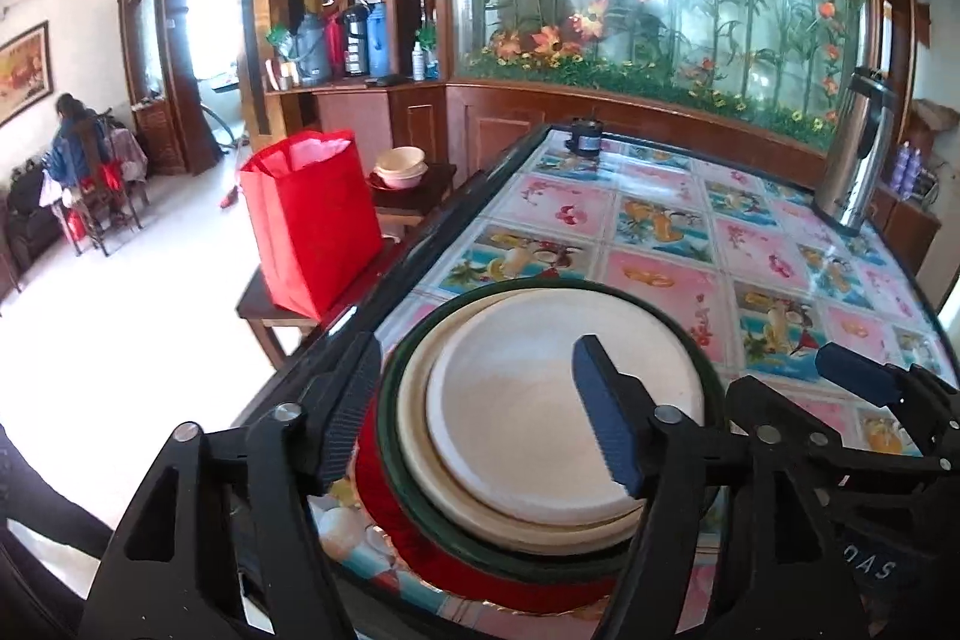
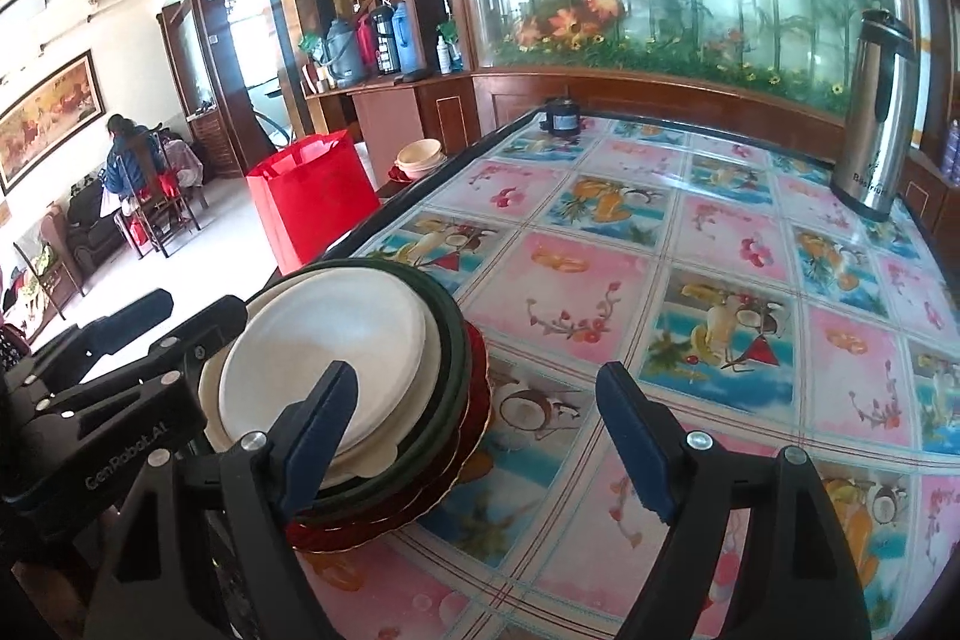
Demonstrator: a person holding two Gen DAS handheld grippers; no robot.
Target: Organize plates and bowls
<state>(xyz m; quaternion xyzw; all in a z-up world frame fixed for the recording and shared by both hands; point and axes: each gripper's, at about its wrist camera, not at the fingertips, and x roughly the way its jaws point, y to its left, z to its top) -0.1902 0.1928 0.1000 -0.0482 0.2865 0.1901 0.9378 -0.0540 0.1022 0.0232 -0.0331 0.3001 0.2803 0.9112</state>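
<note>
A stack of dishes stands at the near left edge of the table: white plates (image 1: pixel 540 400) on a dark green plate (image 1: pixel 414 496) on a red plate (image 1: pixel 384 514). It also shows in the right wrist view (image 2: pixel 336 364). My left gripper (image 1: pixel 474 412) is open, its fingers on either side of the stack's near rim, just above it. My right gripper (image 2: pixel 486 430) is open and empty, to the right of the stack, over the tablecloth. More white bowls (image 1: pixel 399 166) sit stacked on a side stool beyond the table.
The table (image 2: pixel 690 280) has a fruit-pattern cloth. A steel thermos (image 2: pixel 873 112) stands at the far right, a small dark jar (image 2: pixel 561 118) at the far edge. A red bag (image 1: pixel 312 220) sits on a bench left of the table.
</note>
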